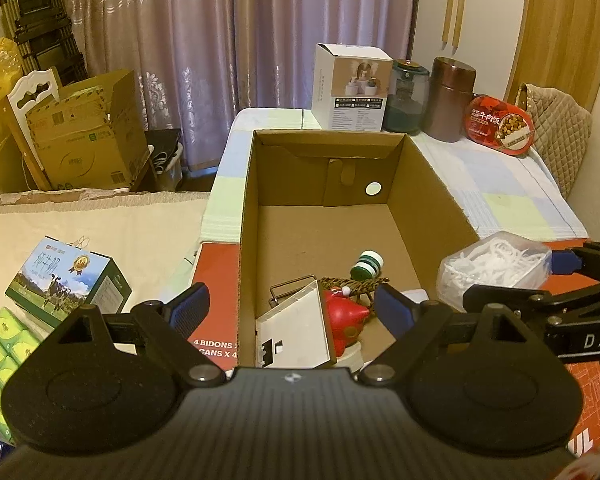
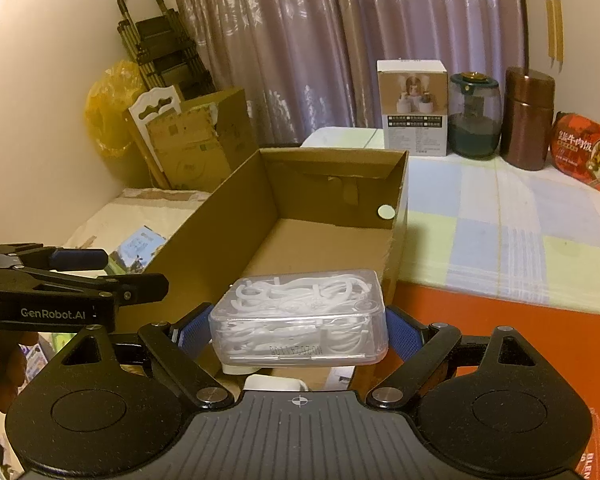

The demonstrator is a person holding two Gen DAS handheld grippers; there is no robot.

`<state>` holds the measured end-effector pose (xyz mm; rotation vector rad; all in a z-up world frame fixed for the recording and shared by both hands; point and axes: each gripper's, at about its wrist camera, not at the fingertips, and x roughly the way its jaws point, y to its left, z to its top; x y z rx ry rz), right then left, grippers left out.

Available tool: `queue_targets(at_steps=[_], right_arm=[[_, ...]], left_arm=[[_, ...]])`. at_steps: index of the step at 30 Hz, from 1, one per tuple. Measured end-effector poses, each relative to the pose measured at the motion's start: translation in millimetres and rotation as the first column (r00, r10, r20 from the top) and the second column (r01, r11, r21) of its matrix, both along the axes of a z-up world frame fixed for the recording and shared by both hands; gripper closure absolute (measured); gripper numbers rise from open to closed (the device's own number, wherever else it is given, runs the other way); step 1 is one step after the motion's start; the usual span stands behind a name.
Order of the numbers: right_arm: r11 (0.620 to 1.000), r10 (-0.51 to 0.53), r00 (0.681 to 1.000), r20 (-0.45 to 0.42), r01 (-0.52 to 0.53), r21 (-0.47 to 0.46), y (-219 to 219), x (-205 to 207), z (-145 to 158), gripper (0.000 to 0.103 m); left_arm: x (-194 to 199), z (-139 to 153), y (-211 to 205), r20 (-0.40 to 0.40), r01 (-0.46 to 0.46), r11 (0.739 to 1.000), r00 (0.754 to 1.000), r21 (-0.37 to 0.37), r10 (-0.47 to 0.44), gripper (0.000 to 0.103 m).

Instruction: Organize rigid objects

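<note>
An open cardboard box (image 1: 436, 184) (image 2: 220, 216) stands on the table. In its near end lie a white carton (image 1: 296, 328), a red toy (image 1: 346, 320), a small green-and-white bottle (image 1: 367, 264) and a woven twig piece (image 1: 354, 283). My left gripper (image 1: 292, 312) hovers over these, open, with nothing between its pads; the right wrist view shows it at the left (image 2: 120, 270). My right gripper (image 2: 298, 330) (image 1: 516, 280) is shut on a clear plastic case of white picks (image 2: 300, 320) (image 1: 496, 264), held above the box's near right corner.
At the table's back stand a white product box (image 1: 350, 88), a teal glass jar (image 1: 405, 98), a copper canister (image 1: 452, 98) and a red oval tin (image 1: 500, 126). A milk carton (image 1: 70, 280) and green tissue packs (image 1: 2, 352) lie at the left. Cardboard boxes (image 1: 88, 136) stand beyond.
</note>
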<state>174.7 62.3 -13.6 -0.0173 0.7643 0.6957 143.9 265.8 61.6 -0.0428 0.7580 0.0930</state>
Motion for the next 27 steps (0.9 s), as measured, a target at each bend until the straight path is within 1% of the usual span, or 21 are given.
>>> queue_targets(at_steps=[4, 9, 11, 17, 25, 27], right_arm=[[0.999, -0.002, 1.000, -0.016, 0.003, 0.034, 0.2, 3.1, -1.8, 0.017], [0.996, -0.015, 1.000, 0.020, 0.013, 0.087, -8.9, 2.5, 5.6, 0.016], [0.995, -0.024, 1.000, 0.019, 0.022, 0.096, -15.6, 1.5, 7.2, 0.016], [0.994, -0.062, 0.998, -0.014, 0.063, 0.089, -34.4, -6.9, 8.0, 0.016], [0.995, -0.099, 0.995, -0.031, 0.100, 0.030, -50.4, -28.2, 15.9, 0.016], [0.994, -0.110, 0.994, -0.031, 0.110, 0.022, -54.7, -34.0, 18.5, 0.016]], left_arm=[[-0.7, -0.4, 1.5, 0.005, -0.010, 1.000, 1.000, -0.004, 0.010, 0.016], [-7.5, 0.9, 4.7, 0.025, -0.026, 1.000, 0.999, -0.014, 0.027, 0.016], [-9.8, 1.9, 3.8, 0.028, -0.030, 0.999, 0.999, -0.011, 0.030, 0.016], [-20.8, 6.2, -3.8, 0.034, -0.024, 1.000, 0.999, -0.013, 0.025, 0.016], [-42.4, 13.1, -21.0, 0.033, -0.011, 1.000, 0.999, -0.015, 0.012, 0.011], [-47.4, 14.3, -24.4, 0.031, -0.015, 1.000, 0.999, -0.023, 0.016, 0.009]])
